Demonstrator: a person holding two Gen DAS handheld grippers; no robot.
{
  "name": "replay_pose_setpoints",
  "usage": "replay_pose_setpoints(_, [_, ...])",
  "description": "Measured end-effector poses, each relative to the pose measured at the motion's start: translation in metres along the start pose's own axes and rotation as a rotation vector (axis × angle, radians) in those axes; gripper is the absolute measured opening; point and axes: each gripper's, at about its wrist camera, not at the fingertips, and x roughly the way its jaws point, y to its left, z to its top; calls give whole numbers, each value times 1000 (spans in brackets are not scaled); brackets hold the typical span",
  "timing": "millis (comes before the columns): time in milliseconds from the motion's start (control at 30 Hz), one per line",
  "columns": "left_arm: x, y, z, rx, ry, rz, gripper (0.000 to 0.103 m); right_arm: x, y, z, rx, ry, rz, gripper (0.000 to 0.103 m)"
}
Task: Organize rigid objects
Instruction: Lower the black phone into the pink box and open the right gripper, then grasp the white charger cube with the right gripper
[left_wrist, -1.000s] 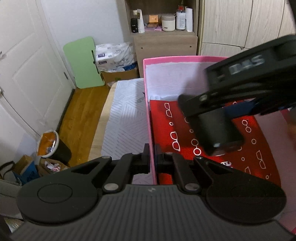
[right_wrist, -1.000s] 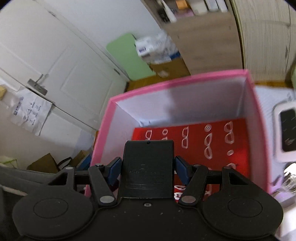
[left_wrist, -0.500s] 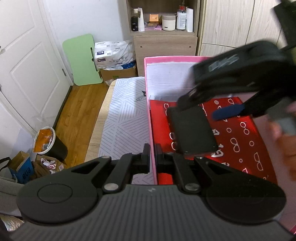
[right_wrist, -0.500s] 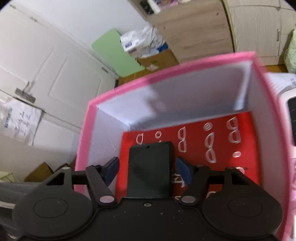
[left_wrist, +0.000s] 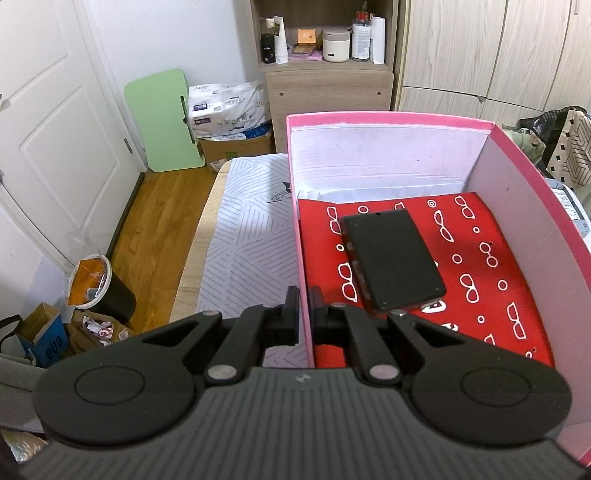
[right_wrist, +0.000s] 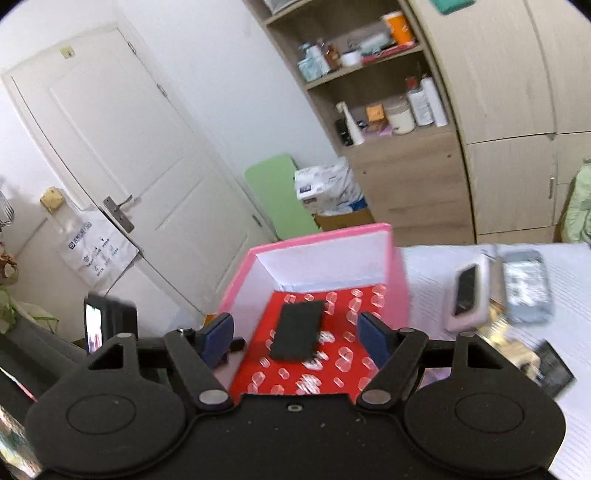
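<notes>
The left wrist view shows the pink box (left_wrist: 388, 120) from close by. The left gripper (left_wrist: 303, 314) is seen pinching the box's left wall, with 1 finger outside and 1 inside, and the jaws are pressed together on the thin wall. On the floor of the box a red sheet with white glasses figures (left_wrist: 491, 258) is laid, and 1 flat black case (left_wrist: 393, 258) lies on it, toward 10 o'clock of the sheet, free of any gripper. At 9 o'clock of the box a striped white cloth (left_wrist: 243, 236) is spread. Only this view shows the black bin (left_wrist: 107, 291) on the wooden floor at 8 o'clock.

The right wrist view is blurred and looks from farther back and higher. The right gripper (right_wrist: 295, 332) is seen with its 2 blue pads (right_wrist: 373, 338) spread wide; the jaws have just been opening, and nothing is between them. The same box (right_wrist: 321, 240) and the black case (right_wrist: 299, 330) inside it are seen beyond the pads. Only this view shows what lies outside the box at 3 o'clock: 1 white-framed device (right_wrist: 467, 291), 1 grey device (right_wrist: 526, 286) and 1 dark flat thing (right_wrist: 554, 367), all too blurred to be named exactly. 1 green board (right_wrist: 284, 195) leaning on the wall is seen in both views.
</notes>
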Motion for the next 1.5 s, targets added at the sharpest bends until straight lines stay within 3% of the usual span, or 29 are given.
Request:
replay_pose_setpoints(200, [-1,-2,-1,16,-1,14,5,-18,-43,-51,-30,-83,-109,78])
replay_pose_setpoints(467, [-4,-9,-2,58,-20,45,5,-6,-86,-109,-142,-39,-295,75])
replay_pose_setpoints(600, [-5,-14,-2,84,-31,72,5,-1,-103,-107,-122,-69,-275,56])
replay_pose_setpoints(667, [-5,-14,-1,85,-31,73,5,5,-104,-104,-145,-75,-250,52])
replay_pose_setpoints(800, [-5,-12,-1,72,-29,65,5,19,-91,-102,-270,-57,-247,51])
replay_pose_setpoints(1067, [-5,-9,-1,51,-32,54,5,56,-83,-93,-467,52,-374,51])
replay_pose_setpoints(1267, [-6,-7,-2,50,-32,52,5,47,-82,-91,-355,26,-319,48])
replay_pose_setpoints(1500, [-6,-5,-2,33,-34,37,5,14,-55,-77,-340,-103,-293,48])
